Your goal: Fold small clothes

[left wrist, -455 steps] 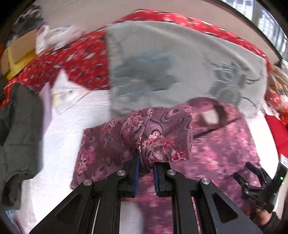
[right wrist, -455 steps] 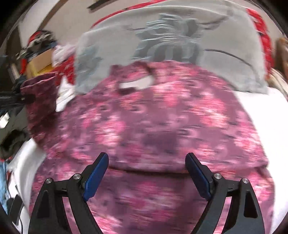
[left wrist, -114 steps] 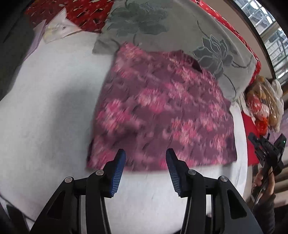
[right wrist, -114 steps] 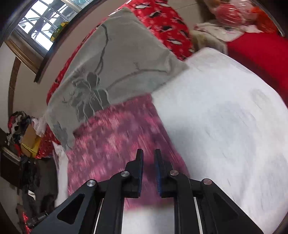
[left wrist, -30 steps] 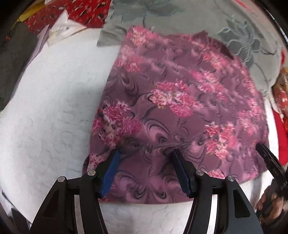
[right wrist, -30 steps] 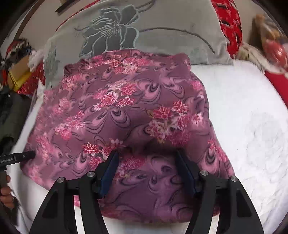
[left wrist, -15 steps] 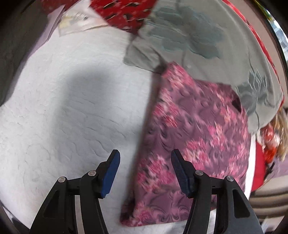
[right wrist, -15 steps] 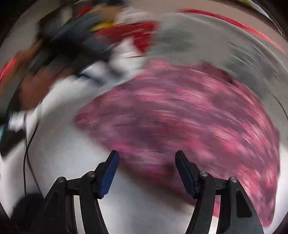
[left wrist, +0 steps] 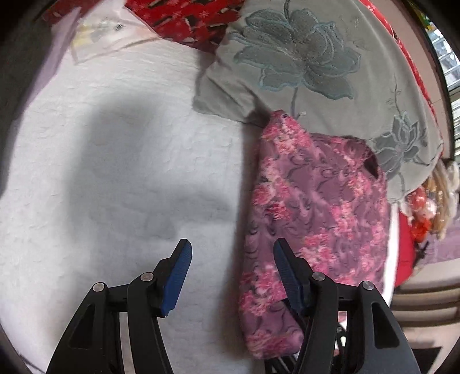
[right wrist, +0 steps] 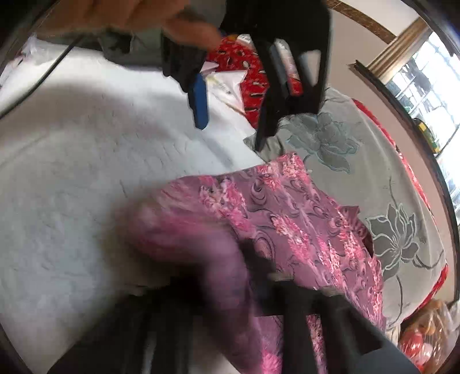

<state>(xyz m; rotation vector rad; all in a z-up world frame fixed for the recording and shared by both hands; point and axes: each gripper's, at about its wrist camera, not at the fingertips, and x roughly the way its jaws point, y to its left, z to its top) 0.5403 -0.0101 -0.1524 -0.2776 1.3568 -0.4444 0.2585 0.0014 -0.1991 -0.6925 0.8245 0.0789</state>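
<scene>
1. Lying folded on the white bed cover [left wrist: 120, 161], the purple flowered garment [left wrist: 319, 218] has its far end against the grey flower-patterned pillow [left wrist: 325, 69]; a second ago it spread wide and flat under both tools, and now it shows as a narrower, longer bundle.
2. The left gripper [left wrist: 231, 270] hovers with its jaws wide apart and empty, one blue pad [left wrist: 178, 276] over bare cover and the other over the garment's edge; a second ago both were over the cloth.
3. In the right wrist view a blurred lump of the garment [right wrist: 287, 218] rises in front of the right gripper; its jaws are smeared and hidden, so I cannot tell their state.
4. A red patterned cloth [left wrist: 189, 17] lies behind the pillow.
</scene>
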